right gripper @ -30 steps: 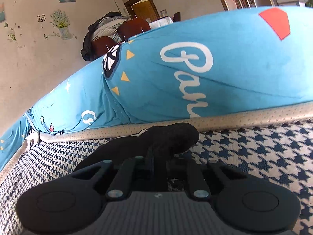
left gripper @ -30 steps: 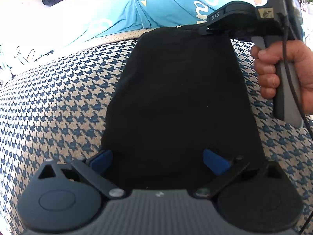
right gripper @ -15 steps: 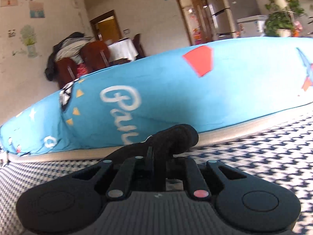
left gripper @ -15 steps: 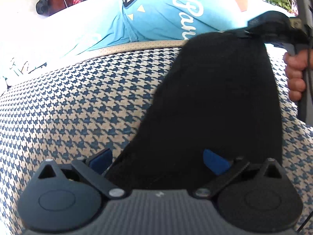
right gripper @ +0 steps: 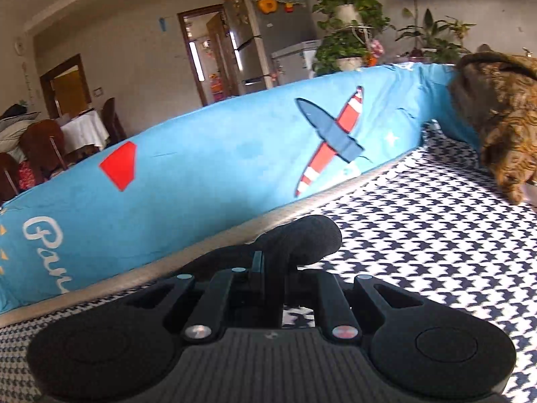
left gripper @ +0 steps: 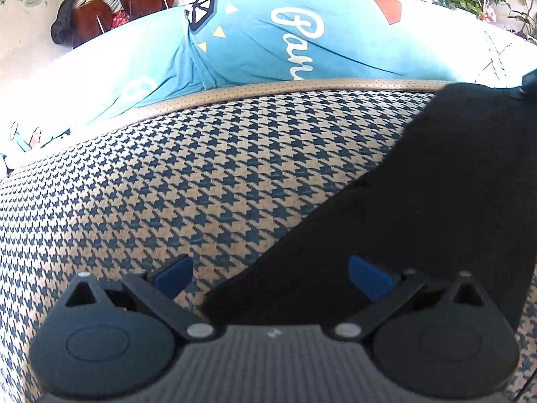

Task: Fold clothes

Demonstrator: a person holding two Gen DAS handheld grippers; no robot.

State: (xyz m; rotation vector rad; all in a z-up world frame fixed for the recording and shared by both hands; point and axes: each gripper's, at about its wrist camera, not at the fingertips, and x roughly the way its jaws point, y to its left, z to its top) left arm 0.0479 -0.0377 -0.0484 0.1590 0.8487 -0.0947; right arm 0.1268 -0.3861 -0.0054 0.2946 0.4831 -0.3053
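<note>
the black garment [left gripper: 446, 208] lies as a long, narrow band across the houndstooth cushion [left gripper: 188, 188]. in the left wrist view its long axis runs on a diagonal, from the near end at about 6 o'clock up to the far end at about 2 o'clock, where a dark bit of the other tool meets the picture's edge. the cloth is matte, smooth and flat, with a fairly straight left border — no folds can be made out in the dark.

the left hand-held gripper [left gripper: 270, 273] stands with its jaws wide apart, its blue pads [left gripper: 174, 273] clear of each other; the near end of the garment lies under the right-hand pad and runs on beneath the tool, while the left-hand pad is over bare cushion. whether the pads touch the cloth i cannot tell.

the right hand-held gripper [right gripper: 265, 268] is clamped closed on a rolled, rounded bunch of the black garment [right gripper: 302, 238], which bulges out toward 1 o'clock past the fingertips.

the cushion is a coarse blue-and-cream weave with a tan dotted piping along its far edge. behind it rises a turquoise printed cover [right gripper: 208, 181], soft and creased. at 3 o'clock in the right wrist view sits a brown furry thing [right gripper: 500, 114].
</note>
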